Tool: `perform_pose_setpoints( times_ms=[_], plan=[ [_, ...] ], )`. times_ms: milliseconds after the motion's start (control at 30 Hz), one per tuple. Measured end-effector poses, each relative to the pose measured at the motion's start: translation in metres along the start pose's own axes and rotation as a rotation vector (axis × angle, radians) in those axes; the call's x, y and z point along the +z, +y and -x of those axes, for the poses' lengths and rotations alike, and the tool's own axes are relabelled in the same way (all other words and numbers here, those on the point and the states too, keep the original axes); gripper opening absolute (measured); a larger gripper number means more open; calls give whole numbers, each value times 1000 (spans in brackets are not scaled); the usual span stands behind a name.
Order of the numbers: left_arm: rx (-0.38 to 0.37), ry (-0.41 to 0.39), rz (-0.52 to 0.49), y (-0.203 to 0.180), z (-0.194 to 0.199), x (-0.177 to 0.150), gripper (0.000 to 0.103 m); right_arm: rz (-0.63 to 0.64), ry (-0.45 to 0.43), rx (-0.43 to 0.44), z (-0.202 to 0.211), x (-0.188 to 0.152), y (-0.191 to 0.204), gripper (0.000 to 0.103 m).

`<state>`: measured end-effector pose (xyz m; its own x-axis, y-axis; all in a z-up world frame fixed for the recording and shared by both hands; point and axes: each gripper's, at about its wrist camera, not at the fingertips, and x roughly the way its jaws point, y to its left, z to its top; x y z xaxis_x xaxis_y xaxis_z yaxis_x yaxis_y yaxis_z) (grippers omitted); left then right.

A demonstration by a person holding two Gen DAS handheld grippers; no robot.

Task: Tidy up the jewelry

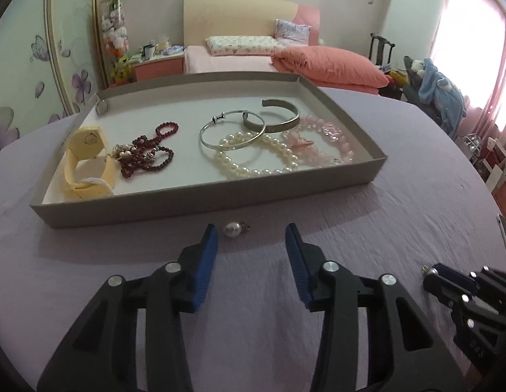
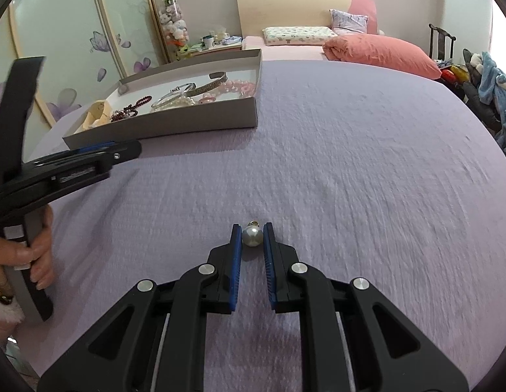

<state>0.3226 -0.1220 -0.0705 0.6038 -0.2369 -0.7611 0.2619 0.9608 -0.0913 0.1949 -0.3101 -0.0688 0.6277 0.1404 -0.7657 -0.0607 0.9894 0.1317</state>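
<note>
A grey cardboard tray [image 1: 200,201] lies on the lilac cloth. It holds a cream chunky bracelet [image 1: 86,160], dark red bead strands [image 1: 145,153], a silver bangle [image 1: 231,130], a grey cuff [image 1: 280,116], a pearl bracelet [image 1: 256,160] and a pink bead bracelet [image 1: 321,140]. A loose pearl earring [image 1: 232,228] rests on the cloth just before the tray's front wall. My left gripper [image 1: 251,232] is open, and the pearl lies just past its left fingertip. My right gripper [image 2: 252,227] is shut on a second pearl earring [image 2: 252,236], low over the cloth, right of the tray [image 2: 187,124].
The lilac cloth [image 2: 351,163] covers a round table whose edge curves off at the right. A hand [image 2: 37,248] grips the left gripper's handle at the left of the right wrist view. A bed with a coral duvet [image 1: 331,65] stands behind the table.
</note>
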Motion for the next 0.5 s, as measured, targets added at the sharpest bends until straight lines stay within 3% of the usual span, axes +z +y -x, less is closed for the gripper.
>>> perform_pose_setpoints(
  times_ms=[233,500],
  plan=[
    [34,25,30,5,-10,5,17,-3,0,7,1,0,-4,15],
    [22,3,44,18,1,3,16,-12,-8,9,2,1,-2,15]
  ],
)
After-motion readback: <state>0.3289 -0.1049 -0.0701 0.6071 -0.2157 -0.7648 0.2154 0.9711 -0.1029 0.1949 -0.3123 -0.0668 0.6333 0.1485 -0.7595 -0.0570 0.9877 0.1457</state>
